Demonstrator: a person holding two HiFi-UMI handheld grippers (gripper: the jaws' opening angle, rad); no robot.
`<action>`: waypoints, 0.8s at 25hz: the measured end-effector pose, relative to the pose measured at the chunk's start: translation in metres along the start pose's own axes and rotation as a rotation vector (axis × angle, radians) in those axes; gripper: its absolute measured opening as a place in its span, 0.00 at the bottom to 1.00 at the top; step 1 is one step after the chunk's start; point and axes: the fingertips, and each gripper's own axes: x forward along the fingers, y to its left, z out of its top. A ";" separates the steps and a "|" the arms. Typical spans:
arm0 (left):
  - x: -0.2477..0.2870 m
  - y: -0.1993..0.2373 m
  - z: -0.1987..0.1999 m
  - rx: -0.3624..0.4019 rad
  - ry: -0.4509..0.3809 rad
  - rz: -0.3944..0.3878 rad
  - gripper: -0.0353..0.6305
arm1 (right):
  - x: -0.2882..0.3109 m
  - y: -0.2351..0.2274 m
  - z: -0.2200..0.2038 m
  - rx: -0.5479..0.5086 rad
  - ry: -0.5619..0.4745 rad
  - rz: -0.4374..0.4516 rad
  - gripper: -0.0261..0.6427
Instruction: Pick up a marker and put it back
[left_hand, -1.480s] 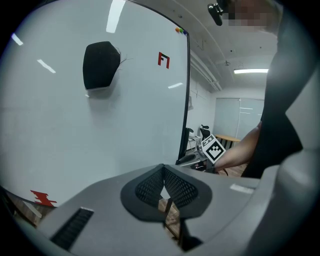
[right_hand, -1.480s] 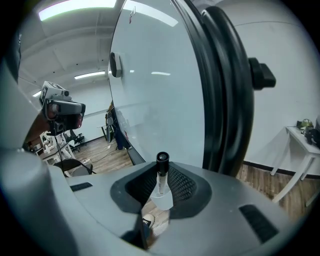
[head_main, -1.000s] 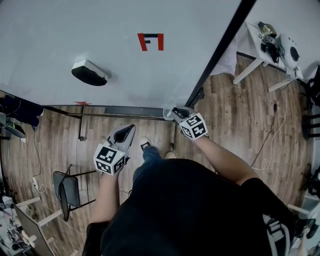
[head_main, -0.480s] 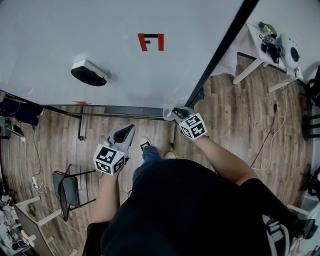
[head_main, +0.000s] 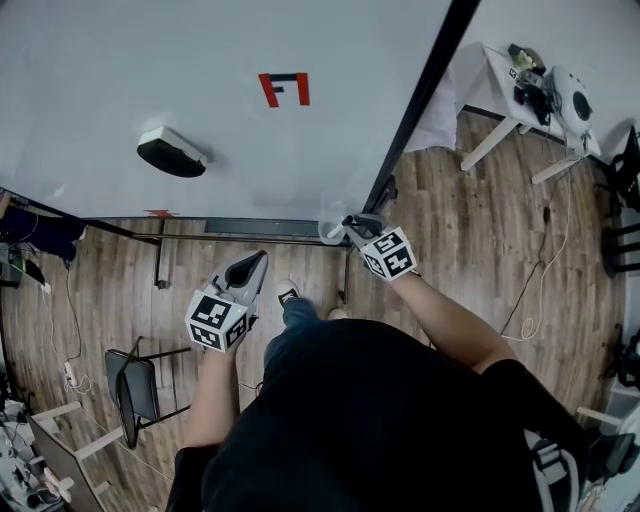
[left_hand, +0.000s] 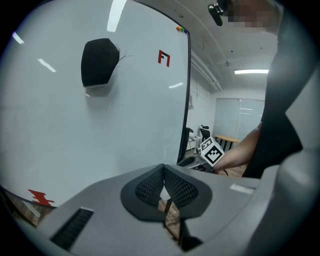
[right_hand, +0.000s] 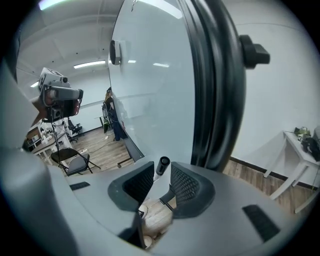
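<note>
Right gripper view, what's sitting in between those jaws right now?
A marker, dark cap pointing away, stands between the jaws of the right gripper, beside the whiteboard. Its lower barrel is covered by one pad, so whether the jaws clamp it cannot be seen.
</note>
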 end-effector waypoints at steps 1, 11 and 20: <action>0.001 -0.001 0.001 0.002 -0.001 -0.002 0.07 | -0.003 -0.001 0.000 0.002 -0.001 -0.003 0.19; 0.003 -0.017 0.008 0.025 -0.013 -0.021 0.07 | -0.046 0.005 0.010 0.017 -0.069 -0.004 0.19; 0.004 -0.031 0.013 0.050 -0.022 -0.044 0.07 | -0.087 0.014 0.029 0.044 -0.148 -0.003 0.19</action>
